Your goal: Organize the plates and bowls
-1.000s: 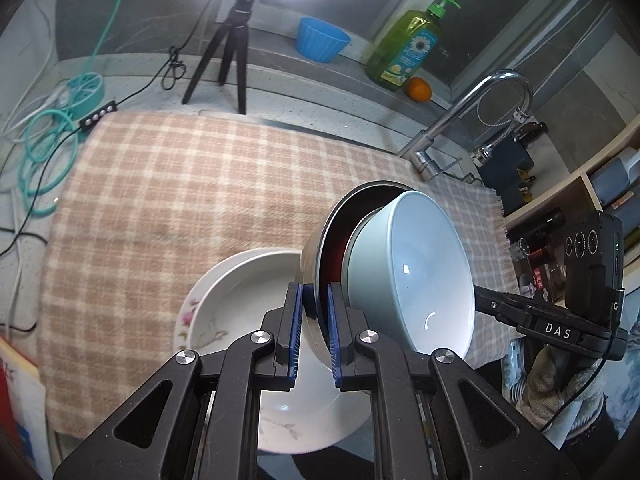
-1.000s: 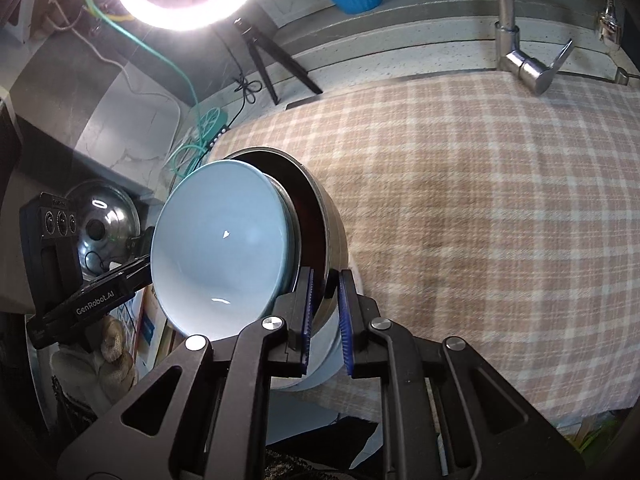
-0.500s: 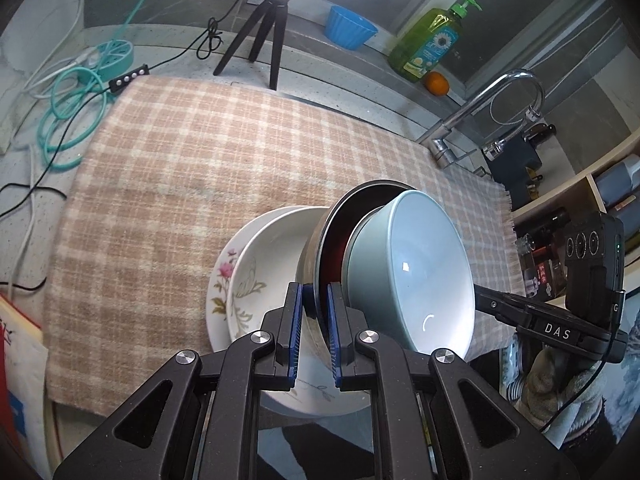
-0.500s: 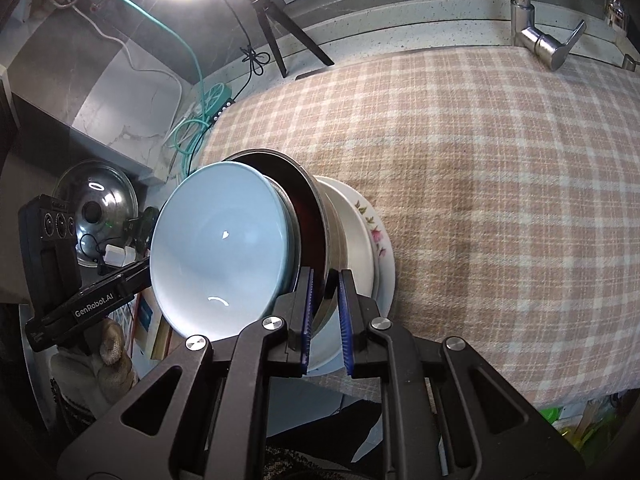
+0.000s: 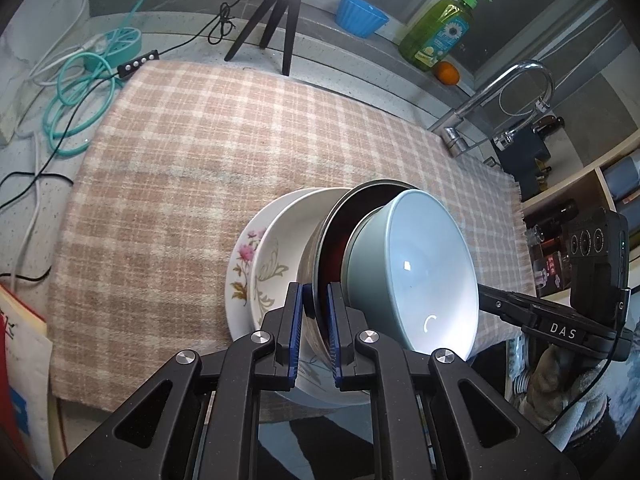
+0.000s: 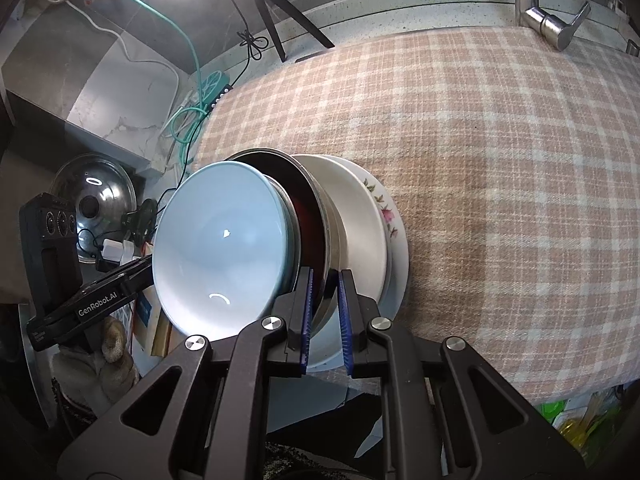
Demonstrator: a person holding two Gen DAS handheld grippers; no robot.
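A steel bowl with a dark red inside [image 5: 340, 232] [image 6: 308, 216] holds a pale blue bowl [image 5: 416, 272] [image 6: 224, 244]. My left gripper [image 5: 314, 320] is shut on the steel bowl's rim on one side. My right gripper [image 6: 325, 312] is shut on its rim on the other side. The two nested bowls sit in a white deep plate [image 5: 288, 240] [image 6: 360, 220], which rests on a flowered plate [image 5: 240, 264] [image 6: 390, 216] near the front edge of the checked cloth [image 5: 192, 152] [image 6: 500, 152].
A tripod [image 5: 276, 28], a blue cup [image 5: 360, 16], a green soap bottle [image 5: 440, 28] and an orange [image 5: 447, 73] stand at the back. A tap [image 5: 496, 96] [image 6: 548, 20] is at the back right. Cables [image 5: 76, 88] lie left. A pot lid [image 6: 92, 196] lies beside the counter.
Both grippers have carried the nested bowls forward over the cloth and lower into the white deep plate; the flowered plate under it has come into view.
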